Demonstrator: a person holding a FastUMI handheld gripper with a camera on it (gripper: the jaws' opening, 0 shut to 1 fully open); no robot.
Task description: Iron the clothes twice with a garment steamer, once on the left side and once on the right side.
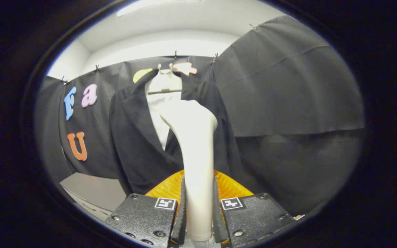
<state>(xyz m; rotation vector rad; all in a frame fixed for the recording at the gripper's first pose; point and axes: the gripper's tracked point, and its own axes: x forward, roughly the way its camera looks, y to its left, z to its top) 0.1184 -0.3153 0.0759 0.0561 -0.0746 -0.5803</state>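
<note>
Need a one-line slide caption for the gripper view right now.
Tongs shut on the white garment steamer, its head raised before a dark jacket hanging on a hanger.

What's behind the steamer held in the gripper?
Behind the steamer, clamped in the gripper, a dark jacket hangs on a hanger over a white shirt. The steamer covers the jacket's middle, including its closure.

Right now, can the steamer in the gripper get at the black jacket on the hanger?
Probably yes: the gripper is shut on the steamer, whose head rises just before the jacket, nothing between them.
</note>
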